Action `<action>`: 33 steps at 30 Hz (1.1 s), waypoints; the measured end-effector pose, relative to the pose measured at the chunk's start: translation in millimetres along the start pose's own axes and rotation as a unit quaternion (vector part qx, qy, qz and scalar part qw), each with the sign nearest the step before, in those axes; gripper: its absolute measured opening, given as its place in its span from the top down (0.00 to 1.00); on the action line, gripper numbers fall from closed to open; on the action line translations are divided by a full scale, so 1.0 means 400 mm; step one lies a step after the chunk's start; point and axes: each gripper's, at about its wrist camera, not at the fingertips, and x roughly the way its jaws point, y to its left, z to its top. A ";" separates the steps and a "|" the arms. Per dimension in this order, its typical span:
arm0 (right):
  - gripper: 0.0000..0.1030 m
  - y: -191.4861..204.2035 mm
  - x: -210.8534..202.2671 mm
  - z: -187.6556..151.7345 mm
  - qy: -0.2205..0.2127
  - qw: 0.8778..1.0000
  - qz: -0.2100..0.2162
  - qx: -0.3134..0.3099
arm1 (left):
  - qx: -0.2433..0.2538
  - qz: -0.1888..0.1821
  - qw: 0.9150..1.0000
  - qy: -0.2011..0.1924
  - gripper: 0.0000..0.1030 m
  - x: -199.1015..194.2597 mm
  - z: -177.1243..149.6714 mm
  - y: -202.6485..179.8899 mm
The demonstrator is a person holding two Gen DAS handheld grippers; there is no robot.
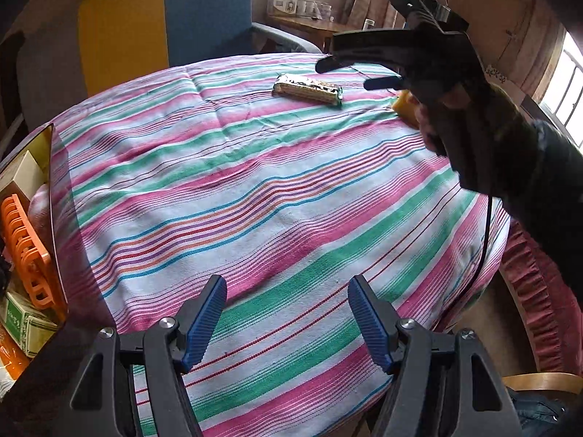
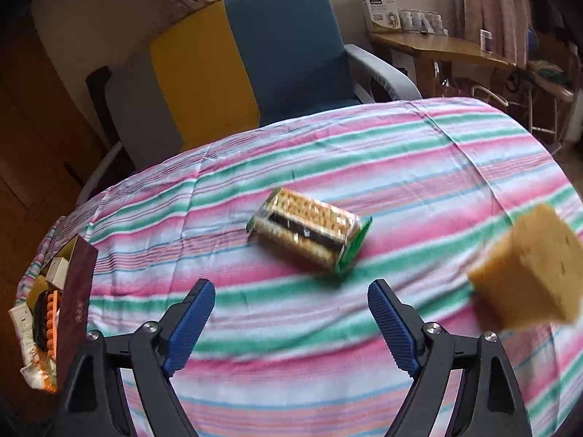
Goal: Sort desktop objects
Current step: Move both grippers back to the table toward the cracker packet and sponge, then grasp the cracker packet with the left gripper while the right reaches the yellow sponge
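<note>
Green-edged cracker packet (image 2: 309,233), seemingly clear-wrapped, lies flat on cloth.

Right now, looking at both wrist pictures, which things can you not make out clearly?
- Yellow sponge: in the left wrist view mostly hidden behind the right gripper and the hand; in the right wrist view blurred.
- Cracker packet: print unreadable, blurred in the right view, too small in the left.
- Box at the table's left edge: cut off, contents only partly visible.
- White boxes on the far desk: too small.

Looked steeply down along each tool from close above the striped bench (image 1: 255,189); shared the biscuit packet (image 2: 309,233).
</note>
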 end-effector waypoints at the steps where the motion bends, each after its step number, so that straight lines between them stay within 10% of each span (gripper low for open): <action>1: 0.16 0.006 0.024 0.031 0.001 1.000 -0.005 -0.009 | -0.006 -0.002 1.000 0.002 0.32 0.005 0.003 0.006; 9: 0.16 -0.002 0.197 0.124 0.052 0.998 -0.002 0.020 | -0.048 -0.013 0.999 0.009 0.32 0.026 0.005 0.053; 22: 0.48 0.200 0.113 -0.106 0.053 0.989 0.025 -0.136 | -0.085 -0.004 0.996 0.004 0.32 -0.014 -0.044 0.067; 30: 0.42 0.302 0.015 -0.260 0.088 0.977 0.140 -0.132 | -0.113 0.016 0.993 0.007 0.32 -0.054 -0.091 0.084; 33: 0.23 0.302 -0.033 -0.299 0.103 0.972 0.177 -0.115 | -0.122 0.022 0.992 0.008 0.32 -0.063 -0.100 0.087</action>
